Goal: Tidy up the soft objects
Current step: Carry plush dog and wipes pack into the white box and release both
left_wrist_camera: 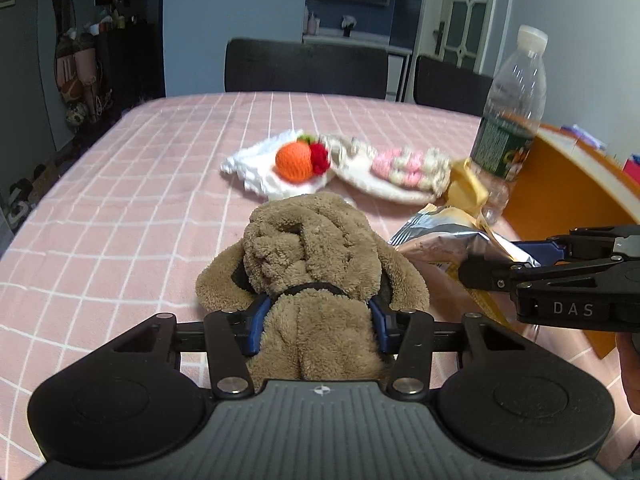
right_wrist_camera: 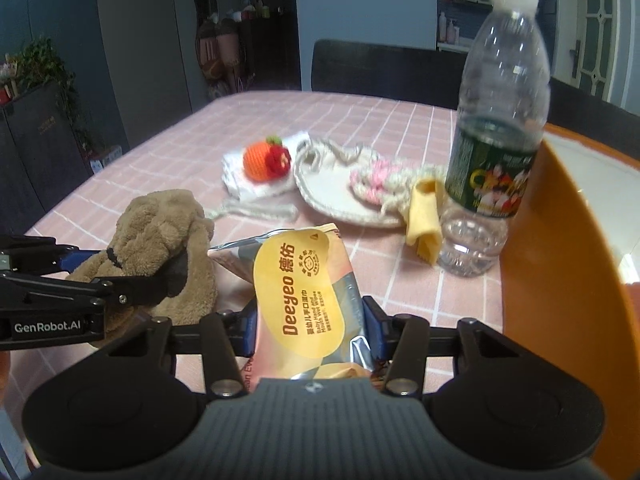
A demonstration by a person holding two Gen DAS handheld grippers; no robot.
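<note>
The plush dog [left_wrist_camera: 316, 264] is seen clamped between the jaws of the left gripper [left_wrist_camera: 316, 316], its brown body squeezed at the neck by the blue pads, over the near part of the bench [left_wrist_camera: 120, 208], which is covered by a pink checked cloth. In the right wrist view the same toy [right_wrist_camera: 160, 232] is seen at the left, held by the left gripper [right_wrist_camera: 132, 276].

Just to its right, a pack of wet wipes [right_wrist_camera: 308, 300], labelled Deeyeo, is gripped between the jaws of the right gripper [right_wrist_camera: 310, 320]; its foil end is seen beside the dog in the left wrist view [left_wrist_camera: 440, 240].

Farther in, near the middle of the bench, a white knitted cloth [right_wrist_camera: 248, 184] is laid flat, and an orange crocheted fruit [right_wrist_camera: 264, 160] with a red flower is carried on it. To the right of that, a cream knitted pouch [right_wrist_camera: 340, 196] is spread out, with pink and cream yarn pieces [right_wrist_camera: 376, 180] lying on it. A rolled yellow cloth [right_wrist_camera: 424, 220] is found next, touching the clear water bottle [right_wrist_camera: 492, 152], which stands upright near the right edge of the bench. An orange bin [right_wrist_camera: 560, 280] is seen at the far right; its contents cannot be made out.
</note>
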